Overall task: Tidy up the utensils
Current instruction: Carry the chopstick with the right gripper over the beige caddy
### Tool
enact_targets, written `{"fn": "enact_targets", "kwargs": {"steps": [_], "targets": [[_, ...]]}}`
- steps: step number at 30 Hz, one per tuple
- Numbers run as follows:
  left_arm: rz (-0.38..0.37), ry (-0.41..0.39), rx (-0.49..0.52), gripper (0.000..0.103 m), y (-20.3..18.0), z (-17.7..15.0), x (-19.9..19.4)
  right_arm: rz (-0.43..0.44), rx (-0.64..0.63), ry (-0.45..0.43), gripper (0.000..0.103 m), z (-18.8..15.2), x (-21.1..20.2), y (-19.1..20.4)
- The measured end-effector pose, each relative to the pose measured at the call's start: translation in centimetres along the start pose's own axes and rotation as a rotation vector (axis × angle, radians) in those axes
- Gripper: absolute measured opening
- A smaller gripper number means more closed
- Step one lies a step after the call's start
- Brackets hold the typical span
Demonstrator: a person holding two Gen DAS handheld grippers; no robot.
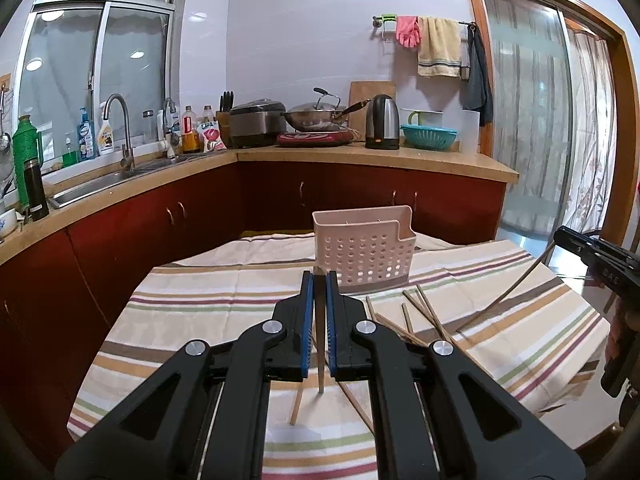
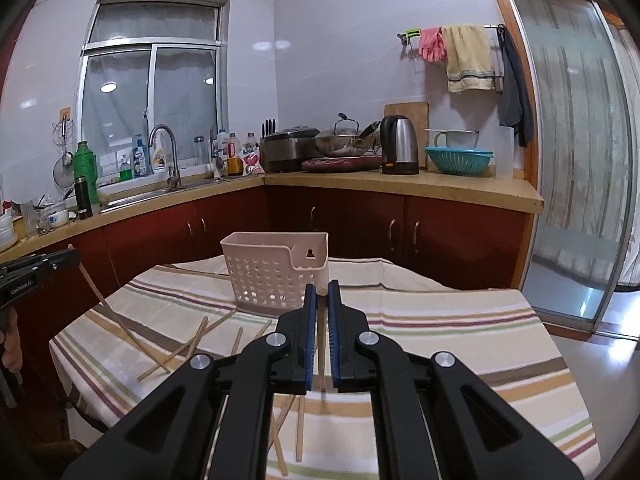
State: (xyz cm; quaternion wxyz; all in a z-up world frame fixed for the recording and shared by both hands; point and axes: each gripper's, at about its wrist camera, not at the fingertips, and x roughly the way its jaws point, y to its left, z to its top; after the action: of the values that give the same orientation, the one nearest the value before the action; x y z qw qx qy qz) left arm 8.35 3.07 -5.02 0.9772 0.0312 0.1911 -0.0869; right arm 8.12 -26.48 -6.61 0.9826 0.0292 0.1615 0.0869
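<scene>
Now, on my left, the left claw (image 1: 320, 280) is clenched on a single chopstick (image 1: 320, 356), pinched between the blue pads so that it hangs down through the gap with its lower tip clear of the striped cloth (image 1: 192, 304) on the table. In the right wrist view that same stick slants down from the claw at the left edge toward the cloth. I take it I hold it near its upper part so the free end can be steered into the holder.

Straight ahead, the pale perforated utensil holder (image 1: 362, 252) stands upright near the far side of the table, open at the top and well placed to take sticks dropped in from above.

Between the claws and to the right of the holder's foot, the loose chopsticks (image 1: 420, 312) lie scattered and crossing on the cloth, not yet gathered; a few more lie just under my claws.

On my right, the right claw (image 2: 322, 286) is likewise clamped tight on its own chopstick (image 2: 321, 354), held upright between the pads with the holder just beyond. Judging from this, both sticks are ready to go to the holder, and most of the sorting remains.
</scene>
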Motion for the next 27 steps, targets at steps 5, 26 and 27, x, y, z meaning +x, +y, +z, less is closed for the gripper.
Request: {"fn": "enact_targets", "kwargs": {"steps": [5,26,27], "targets": [[0.008,-0.008,-0.008,0.007,0.4,1.0,1.5,0.006,-0.003,-0.017,0.006,1.2,1.7,0.1],[-0.019,-0.028,-0.040,0.007,1.7,4.0,5.3,0.012,0.003,-0.028,0.006,3.5,5.7,0.1],[-0.026,-0.033,-0.038,0.007,1.7,4.5,5.3,0.017,0.001,-0.036,0.006,4.1,5.5,0.2]]}}
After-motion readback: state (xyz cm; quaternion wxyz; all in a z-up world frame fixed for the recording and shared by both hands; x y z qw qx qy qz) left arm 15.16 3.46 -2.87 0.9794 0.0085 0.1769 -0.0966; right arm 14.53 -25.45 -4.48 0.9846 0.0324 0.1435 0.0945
